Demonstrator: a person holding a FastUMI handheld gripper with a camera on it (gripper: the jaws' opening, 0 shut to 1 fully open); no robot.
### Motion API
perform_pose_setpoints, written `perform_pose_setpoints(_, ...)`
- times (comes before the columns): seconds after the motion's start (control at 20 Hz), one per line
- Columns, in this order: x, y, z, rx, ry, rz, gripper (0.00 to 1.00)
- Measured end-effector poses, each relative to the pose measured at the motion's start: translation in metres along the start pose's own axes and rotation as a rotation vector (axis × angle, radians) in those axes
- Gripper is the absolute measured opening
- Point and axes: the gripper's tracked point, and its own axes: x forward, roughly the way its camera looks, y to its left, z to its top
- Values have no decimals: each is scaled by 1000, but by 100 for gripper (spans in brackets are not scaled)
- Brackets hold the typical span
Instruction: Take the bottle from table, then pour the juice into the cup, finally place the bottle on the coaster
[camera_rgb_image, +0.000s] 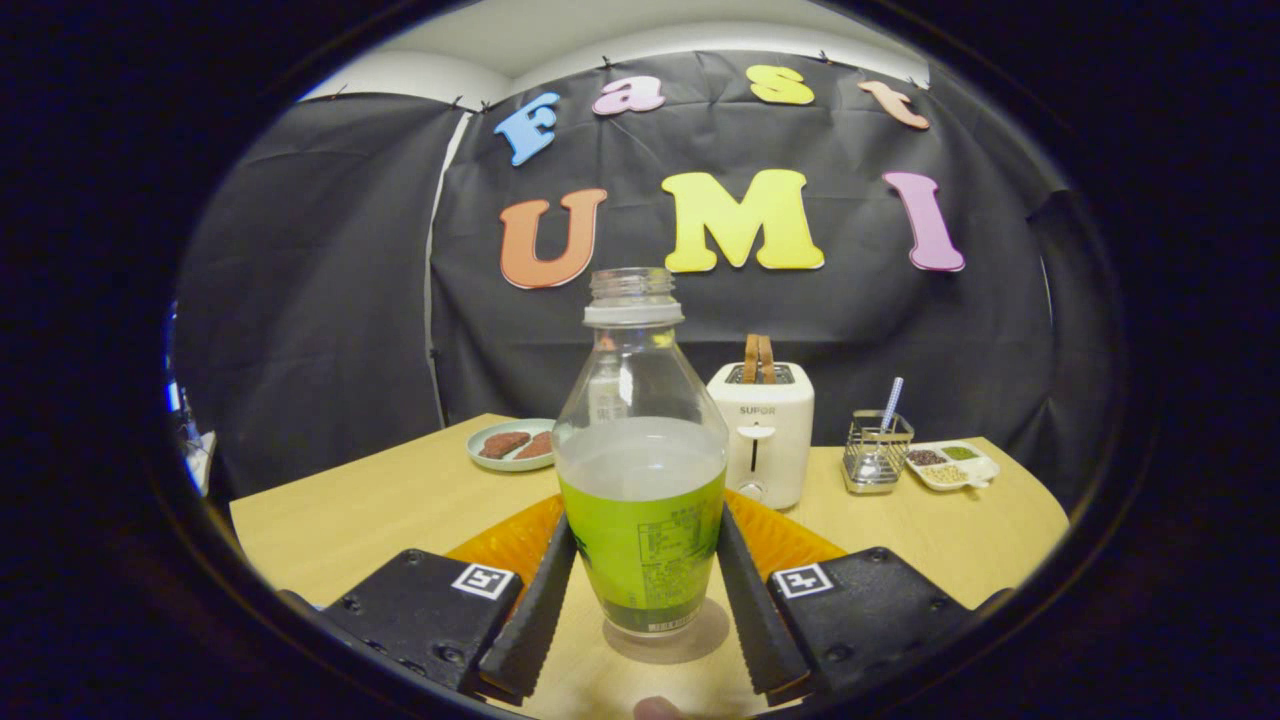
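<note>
My gripper (645, 590) clasped the uncapped bottle (642, 470) low on its label, both fingers against its sides, base just above the tabletop (400, 500), upright so the juice stayed in.

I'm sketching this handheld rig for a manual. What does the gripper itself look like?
The gripper has two long, narrow fingers with ribbed inner faces, each mounted on a blocky plate fastened with screws. Each plate carries a small square black-and-white marker. No cables or sleeve are visible.
</note>
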Motion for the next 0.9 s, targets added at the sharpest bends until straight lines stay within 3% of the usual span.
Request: perform_pose_setpoints(0.9, 25, -16, -37, -5, 69, -35, 82)
